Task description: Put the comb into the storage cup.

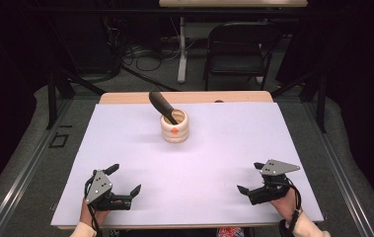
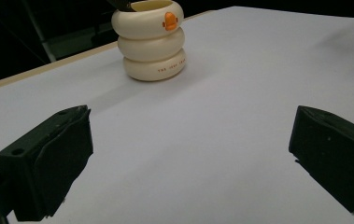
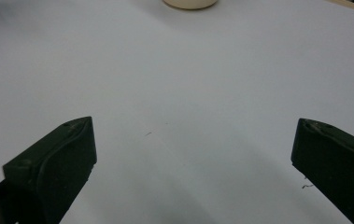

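Cream holder (image 1: pixel 174 128) stands upright at table centre, toward the far edge; three stacked ring-shaped bulges, small orange mark on the side facing near. Same holder seen in L gripper view (image 2: pixel 149 41), top left, w/ small dark lettering on lowest ring (too small to read); its base shows at the top edge of R gripper view (image 3: pixel 189 3).

Black-handled tool (image 1: pixel 163 105) sits in the holder, handle sticking out and tilted to far left. Working end hidden inside, can't tell what it is.

Left gripper (image 1: pixel 124 181) at near-left corner of table (image 1: pixel 224 163), held by a hand (image 1: pixel 90 213) coming in from the bottom edge. Jaws spread wide, nothing between them. Grey plate on top.

Right gripper (image 1: pixel 250 177) at near-right, in the other hand (image 1: pixel 285 205), cable trailing at the wrist. Jaws also spread wide, nothing between them; bare white surface only.

Both grippers well apart from holder, and well apart from each other. Both point roughly toward table centre.

Table top: white sheet, wood edge showing along far side. Beyond it: black folding chair (image 1: pixel 239 49), cables on floor (image 1: pixel 140 57).
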{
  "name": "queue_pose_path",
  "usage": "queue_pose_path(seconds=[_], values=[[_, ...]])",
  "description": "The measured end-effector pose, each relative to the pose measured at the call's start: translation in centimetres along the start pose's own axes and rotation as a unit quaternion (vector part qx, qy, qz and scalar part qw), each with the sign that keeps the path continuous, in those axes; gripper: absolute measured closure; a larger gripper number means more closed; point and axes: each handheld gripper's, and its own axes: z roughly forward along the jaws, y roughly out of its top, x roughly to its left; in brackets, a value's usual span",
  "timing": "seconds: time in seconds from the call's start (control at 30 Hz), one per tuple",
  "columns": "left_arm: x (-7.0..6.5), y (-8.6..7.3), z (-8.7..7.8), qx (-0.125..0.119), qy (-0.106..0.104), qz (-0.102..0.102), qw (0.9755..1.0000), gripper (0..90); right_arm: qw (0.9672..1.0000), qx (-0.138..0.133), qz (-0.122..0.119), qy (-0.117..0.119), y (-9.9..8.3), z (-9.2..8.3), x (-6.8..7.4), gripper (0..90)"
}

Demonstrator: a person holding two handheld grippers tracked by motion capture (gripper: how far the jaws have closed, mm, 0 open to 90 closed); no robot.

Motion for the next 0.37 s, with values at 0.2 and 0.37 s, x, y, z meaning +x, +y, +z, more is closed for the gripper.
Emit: queue_pose_path(seconds=[0.2,0.37], values=[[0.1,-0.07,0.16,0.003,-0.002,-0.002,1.0,0.0,1.0,-0.001,-0.008,0.001,-0.13,0.0,0.08,0.0],[0.11,-0.08,0.38,0.007,-0.003,0.0,1.0,0.0,0.9999,0.005,-0.008,0.003,-0.24,0.16,0.01,0.0]])
